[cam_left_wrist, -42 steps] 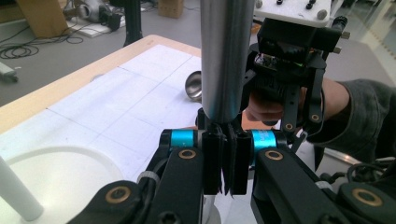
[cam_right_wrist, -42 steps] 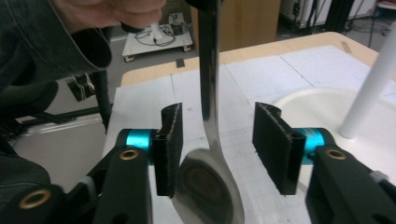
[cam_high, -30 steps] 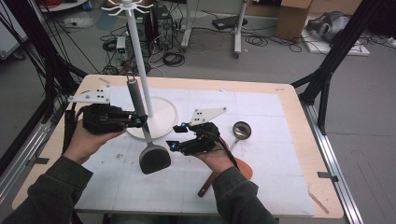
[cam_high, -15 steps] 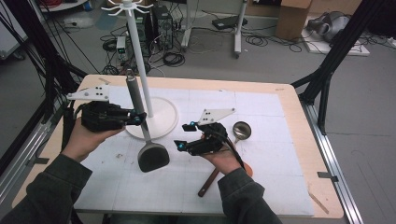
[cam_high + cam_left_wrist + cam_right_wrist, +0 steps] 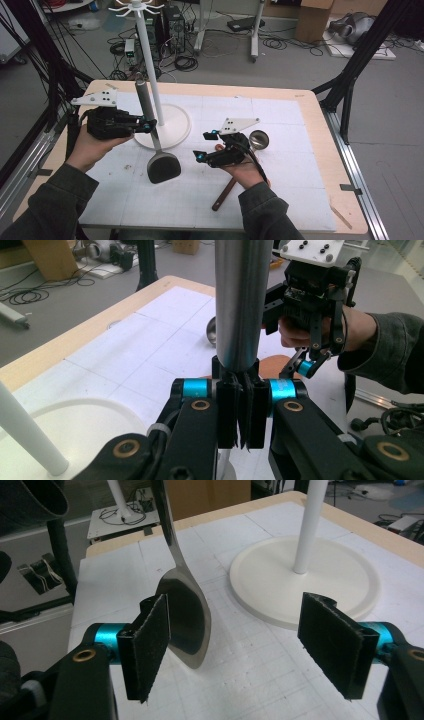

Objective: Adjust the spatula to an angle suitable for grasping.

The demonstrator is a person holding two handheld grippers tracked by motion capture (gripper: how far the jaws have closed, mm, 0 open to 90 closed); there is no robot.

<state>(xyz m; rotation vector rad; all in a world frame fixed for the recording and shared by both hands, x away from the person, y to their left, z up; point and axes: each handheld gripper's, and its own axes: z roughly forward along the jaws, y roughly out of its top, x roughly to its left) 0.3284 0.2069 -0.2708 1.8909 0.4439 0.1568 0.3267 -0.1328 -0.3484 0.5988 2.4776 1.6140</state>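
Observation:
A metal spatula stands tilted, its dark blade (image 5: 162,167) resting on the white mat and its grey handle (image 5: 144,100) pointing up. My left gripper (image 5: 149,125) is shut on the spatula's thin neck just below the handle (image 5: 240,300), with the pads (image 5: 227,410) pressed together around it. My right gripper (image 5: 202,146) is open a short way right of the blade and has just been opening wider. In the right gripper view nothing sits between the pads (image 5: 150,640), and the blade (image 5: 187,615) stands just beyond the left one.
A white hanging stand rises behind the spatula, with a round base (image 5: 175,125) and a thin pole (image 5: 147,55). A metal ladle (image 5: 258,140) with a wooden handle (image 5: 225,192) lies under my right hand. The mat (image 5: 300,165) covers most of the wooden table.
My right gripper has drawn back to the right, away from the spatula blade, and its jaws stand wider apart. The left gripper and the spatula have kept still.

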